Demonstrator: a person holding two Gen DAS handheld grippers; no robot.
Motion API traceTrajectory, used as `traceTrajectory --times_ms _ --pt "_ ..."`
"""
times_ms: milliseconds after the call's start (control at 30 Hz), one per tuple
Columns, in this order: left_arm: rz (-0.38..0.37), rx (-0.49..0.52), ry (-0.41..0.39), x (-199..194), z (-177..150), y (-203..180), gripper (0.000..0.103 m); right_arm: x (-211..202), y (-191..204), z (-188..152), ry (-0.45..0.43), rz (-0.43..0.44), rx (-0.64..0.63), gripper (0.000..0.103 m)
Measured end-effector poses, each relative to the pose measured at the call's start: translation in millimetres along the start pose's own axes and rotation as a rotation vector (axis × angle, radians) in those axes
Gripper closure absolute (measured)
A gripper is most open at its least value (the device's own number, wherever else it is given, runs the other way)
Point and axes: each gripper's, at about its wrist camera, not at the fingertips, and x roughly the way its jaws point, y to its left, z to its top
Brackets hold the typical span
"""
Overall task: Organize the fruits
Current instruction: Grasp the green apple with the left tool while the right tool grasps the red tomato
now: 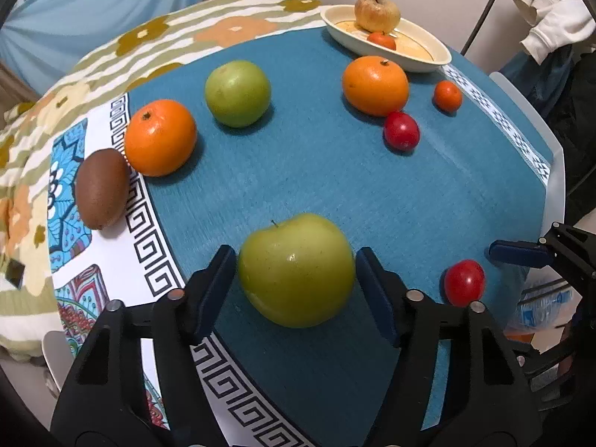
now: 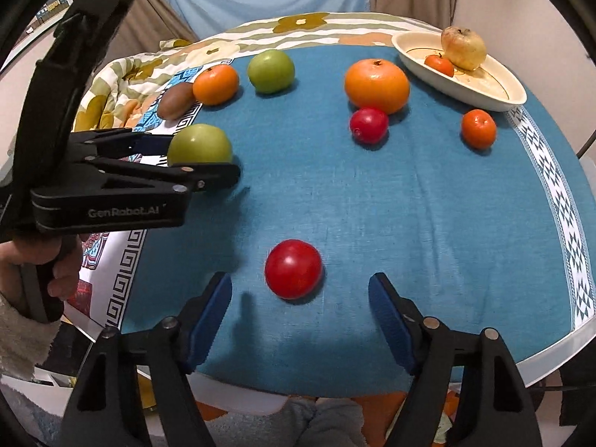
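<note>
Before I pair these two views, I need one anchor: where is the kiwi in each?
Left wrist view: the kiwi lies at the left edge, on the patterned cloth, against an orange.
Right wrist view: the kiwi lies upper left, beside the same orange, above the left gripper.
Shared landmark: the cream dish at upper right.

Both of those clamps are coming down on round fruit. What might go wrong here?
The green apple sits between the left gripper's fingers with slight gaps, so an off-centre squeeze may roll it away. The red fruit lies ahead of the right gripper's fingers, not yet between them, and near the table edge; a nudge might send it off.
</note>
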Motion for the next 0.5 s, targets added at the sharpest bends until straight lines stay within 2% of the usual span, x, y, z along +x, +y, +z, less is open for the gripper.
traceTrajectory --times_ms 67,200,433,500 --pt "-0.002 -0.003 0.009 2.4 -0.6 0.0 0.042 0.9 0.3 0.3 0.003 0.000 -0.005 0.039" --pt "0.008 0.005 0.013 2.2 -1.4 -0.9 0.042 3.8 -1.3 0.0 0.007 0.003 -0.005 0.050" --pt "0.007 -0.007 0.017 -0.4 -5.6 -0.2 0.042 7.1 2.0 3.1 0.004 -0.003 -0.024 0.055" --pt "0.011 -0.010 0.018 -1.8 -7.7 -0.4 0.042 8.9 2.4 3.8 0.004 -0.003 -0.029 0.063"
